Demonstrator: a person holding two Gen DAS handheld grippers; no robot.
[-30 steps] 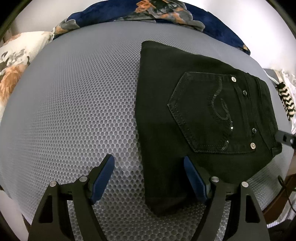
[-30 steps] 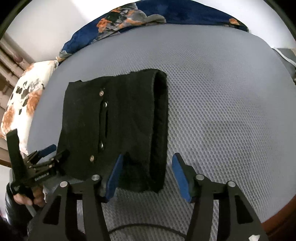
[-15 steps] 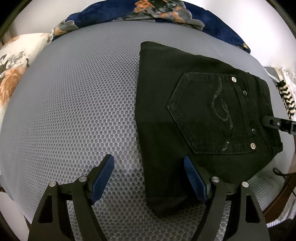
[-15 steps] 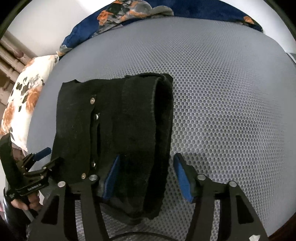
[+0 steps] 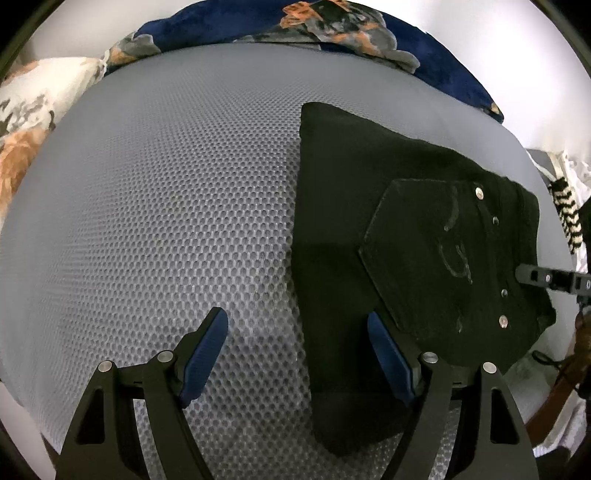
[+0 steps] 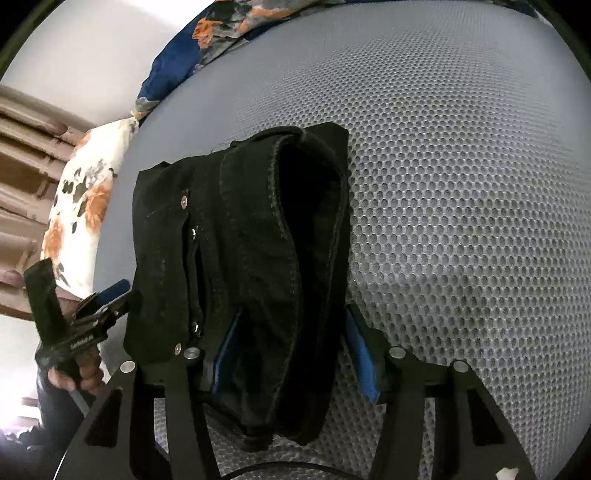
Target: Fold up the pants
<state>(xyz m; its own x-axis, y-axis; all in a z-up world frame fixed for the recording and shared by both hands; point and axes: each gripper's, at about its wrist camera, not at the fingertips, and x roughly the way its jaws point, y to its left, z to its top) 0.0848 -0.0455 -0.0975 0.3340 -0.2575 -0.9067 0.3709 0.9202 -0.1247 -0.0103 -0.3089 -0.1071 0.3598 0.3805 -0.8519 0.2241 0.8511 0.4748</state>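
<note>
Black pants (image 5: 388, 236), folded into a compact stack, lie on the grey mesh bed surface (image 5: 166, 203), back pocket up. My left gripper (image 5: 297, 354) is open; the pants' near left edge lies between its fingers, low over the mesh. In the right wrist view the pants (image 6: 251, 240) show their thick folded end. My right gripper (image 6: 295, 354) is open and straddles that end, the cloth between its blue pads (image 6: 364, 365). The left gripper also shows in the right wrist view (image 6: 96, 306), at the pants' left edge. The right gripper's finger tip shows in the left wrist view (image 5: 532, 275), over the waistband.
A navy floral blanket (image 5: 332, 26) lies along the far edge of the bed. A white floral pillow (image 6: 81, 199) sits at the left. A black-and-white striped item (image 5: 567, 218) lies beyond the bed's right side. A wooden bed frame (image 6: 22, 155) is behind the pillow.
My right gripper has moved forward over the folded end, so the cloth now sits between its open fingers. My left gripper has shifted slightly left; the pants have not visibly moved.
</note>
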